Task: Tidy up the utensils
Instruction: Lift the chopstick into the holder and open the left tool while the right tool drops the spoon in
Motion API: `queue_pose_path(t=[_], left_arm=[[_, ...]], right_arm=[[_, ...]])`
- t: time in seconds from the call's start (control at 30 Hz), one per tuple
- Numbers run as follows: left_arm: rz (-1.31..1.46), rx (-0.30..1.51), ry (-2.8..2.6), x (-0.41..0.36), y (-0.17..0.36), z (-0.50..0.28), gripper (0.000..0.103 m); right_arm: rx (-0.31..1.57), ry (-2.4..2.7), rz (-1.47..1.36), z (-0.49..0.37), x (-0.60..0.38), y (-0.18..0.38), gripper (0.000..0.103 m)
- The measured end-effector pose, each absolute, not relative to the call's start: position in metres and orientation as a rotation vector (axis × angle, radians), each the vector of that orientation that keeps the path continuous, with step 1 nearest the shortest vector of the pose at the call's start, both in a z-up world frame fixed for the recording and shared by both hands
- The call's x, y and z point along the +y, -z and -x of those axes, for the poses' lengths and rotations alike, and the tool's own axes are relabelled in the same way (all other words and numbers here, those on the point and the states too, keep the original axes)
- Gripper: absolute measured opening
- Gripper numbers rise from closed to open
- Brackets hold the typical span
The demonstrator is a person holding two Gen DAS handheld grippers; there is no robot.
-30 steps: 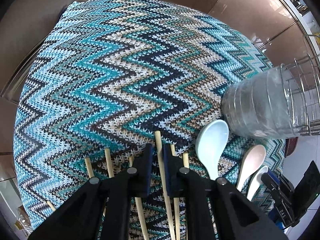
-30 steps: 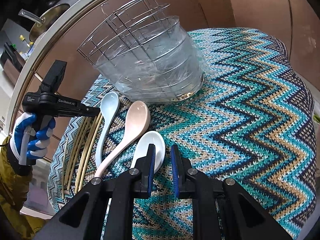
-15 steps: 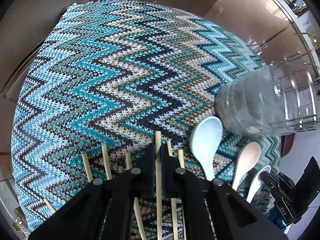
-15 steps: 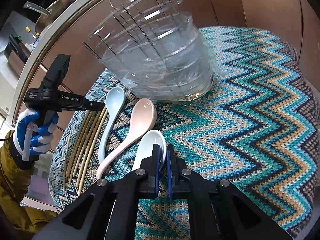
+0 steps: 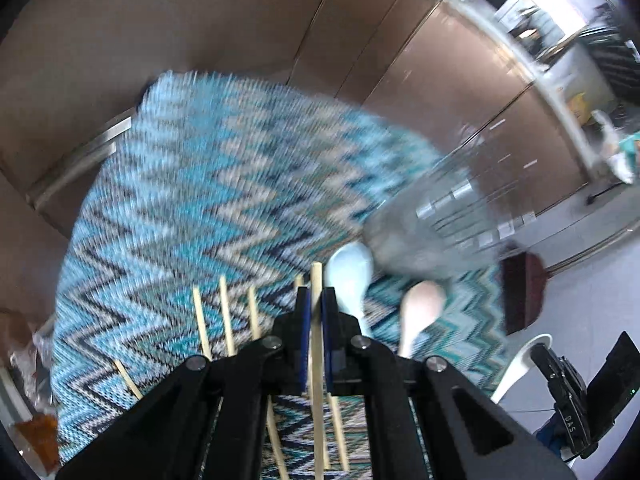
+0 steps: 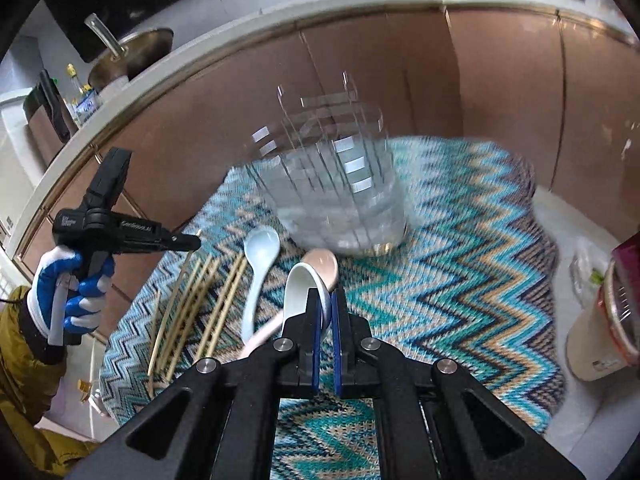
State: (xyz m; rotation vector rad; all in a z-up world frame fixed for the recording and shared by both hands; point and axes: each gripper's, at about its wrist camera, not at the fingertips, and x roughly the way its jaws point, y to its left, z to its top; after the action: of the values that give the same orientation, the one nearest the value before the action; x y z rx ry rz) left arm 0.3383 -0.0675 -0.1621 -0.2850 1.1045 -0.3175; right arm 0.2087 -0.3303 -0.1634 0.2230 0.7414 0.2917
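Left wrist view: left gripper (image 5: 315, 300) pinches a chopstick (image 5: 317, 360); right gripper (image 6: 326, 304) clamps a white spoon (image 6: 298, 292), cloth (image 6: 460, 280) right side bare

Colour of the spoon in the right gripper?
White ceramic spoon, clamped in the right gripper; clearest in the right wrist view.

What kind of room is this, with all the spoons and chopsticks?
Most likely a home kitchen. A metal pan sits on the countertop above brown cabinet doors, with bottles beside it. Closer in, a wire utensil rack stands on a zigzag cloth.
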Motion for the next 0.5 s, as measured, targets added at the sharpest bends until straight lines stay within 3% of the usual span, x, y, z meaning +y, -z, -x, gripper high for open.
queue_pose_path(t=[0.3, 0.5], left_arm=[[0.348, 0.627, 0.430, -0.081, 0.012, -0.323, 0.005], [0.382, 0.304, 0.365, -0.102, -0.031, -0.324, 0.005]], right_arm=[[0.475, -0.133, -0.092, -0.204, -0.312, 0.070, 0.005], [0.321, -0.017, -0.059, -0.223, -0.306, 0.044, 0.005]])
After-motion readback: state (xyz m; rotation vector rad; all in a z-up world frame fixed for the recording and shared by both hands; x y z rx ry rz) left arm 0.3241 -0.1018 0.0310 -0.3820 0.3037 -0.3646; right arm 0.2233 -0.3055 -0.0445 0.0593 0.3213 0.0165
